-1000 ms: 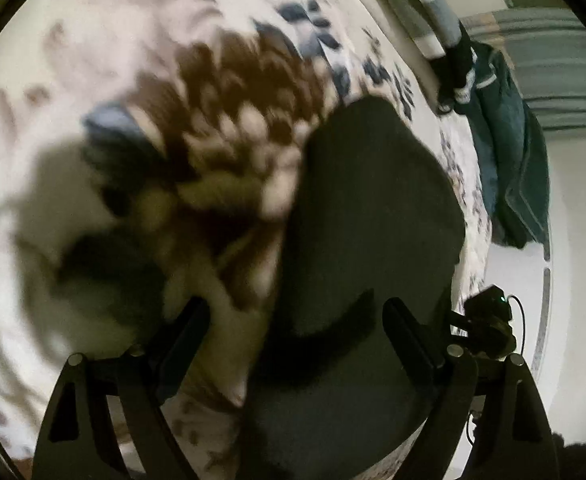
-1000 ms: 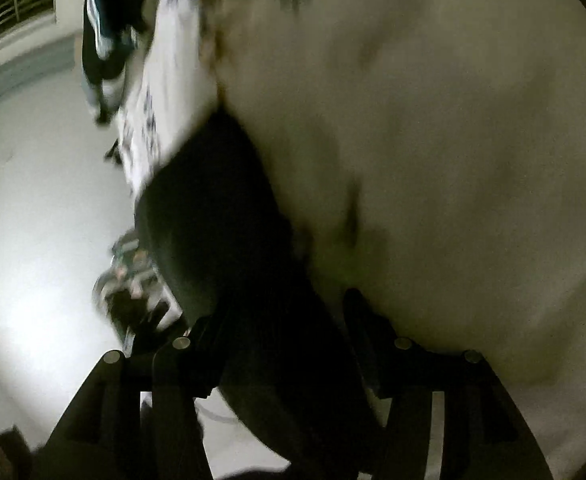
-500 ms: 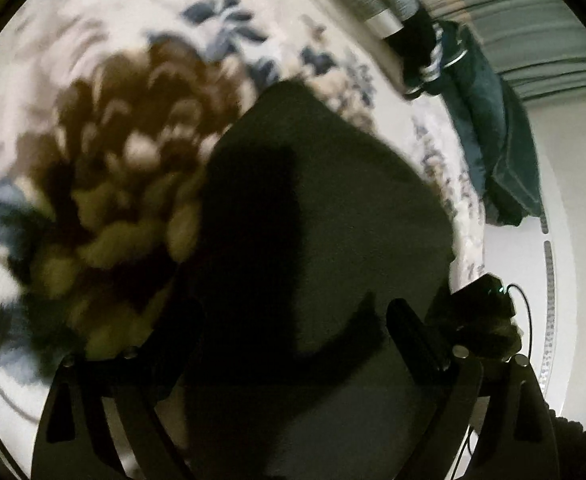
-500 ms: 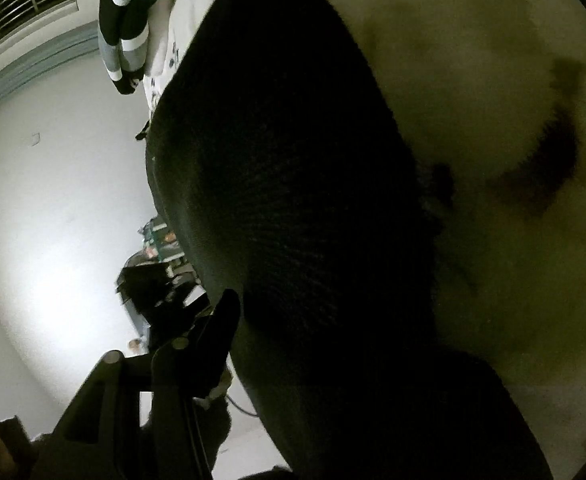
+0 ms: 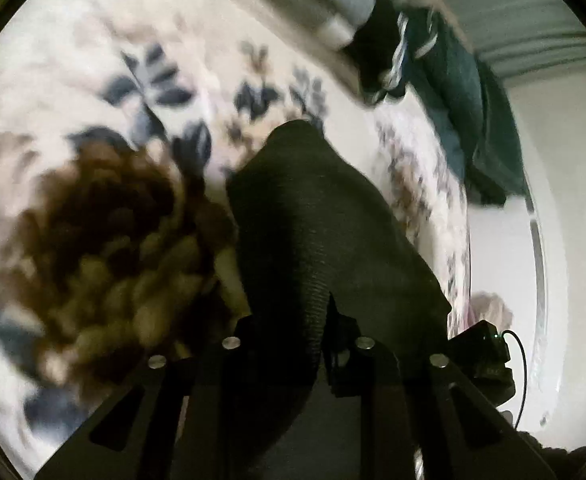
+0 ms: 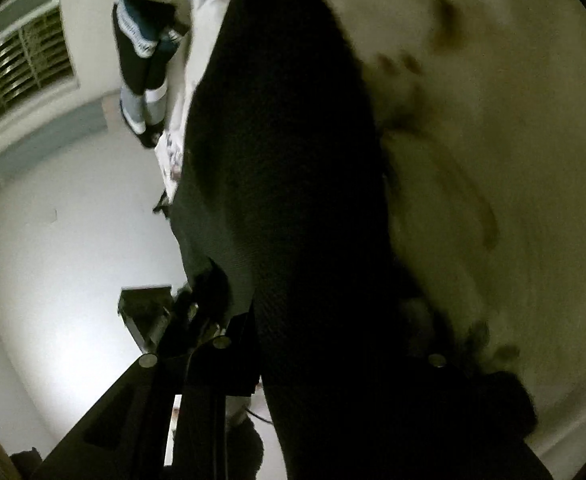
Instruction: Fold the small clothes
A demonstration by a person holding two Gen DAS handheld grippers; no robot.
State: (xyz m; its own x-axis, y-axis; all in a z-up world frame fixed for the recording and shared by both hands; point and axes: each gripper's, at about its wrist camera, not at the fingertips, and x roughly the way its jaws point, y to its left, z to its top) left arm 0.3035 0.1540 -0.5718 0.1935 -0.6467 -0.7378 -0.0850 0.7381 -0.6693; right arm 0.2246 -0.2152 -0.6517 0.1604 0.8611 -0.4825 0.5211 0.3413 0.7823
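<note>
Left wrist: left gripper (image 5: 289,332) pinches black garment (image 5: 317,216) over floral bedspread (image 5: 153,80)

The black garment (image 6: 293,200) hides the right claw (image 6: 325,364) (fingers unseen).

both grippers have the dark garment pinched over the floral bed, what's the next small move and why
Probably lower both grippers together and lay the dark knit garment flat on the floral bedspread. The left gripper has its jaws closed on the cloth, and the garment drapes over the right gripper's view too, so it hangs bunched and cannot be creased cleanly yet.
</note>
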